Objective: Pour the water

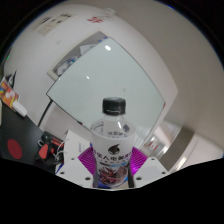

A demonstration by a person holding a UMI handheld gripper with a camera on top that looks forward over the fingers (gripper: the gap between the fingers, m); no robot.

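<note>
A clear plastic water bottle (111,140) with a black cap (113,104) and a dark purple label stands upright between my fingers. My gripper (111,162) is shut on the bottle: both purple pads (88,158) press against its label at the left and right sides. The bottle is lifted, with a pale grey-green tabletop (110,75) seen tilted far beyond it. No cup or other vessel shows.
The pale table has a white edge and runs diagonally behind the bottle. A dark area with small colourful items (12,95) lies at the left. A white floor or wall (180,80) lies to the right.
</note>
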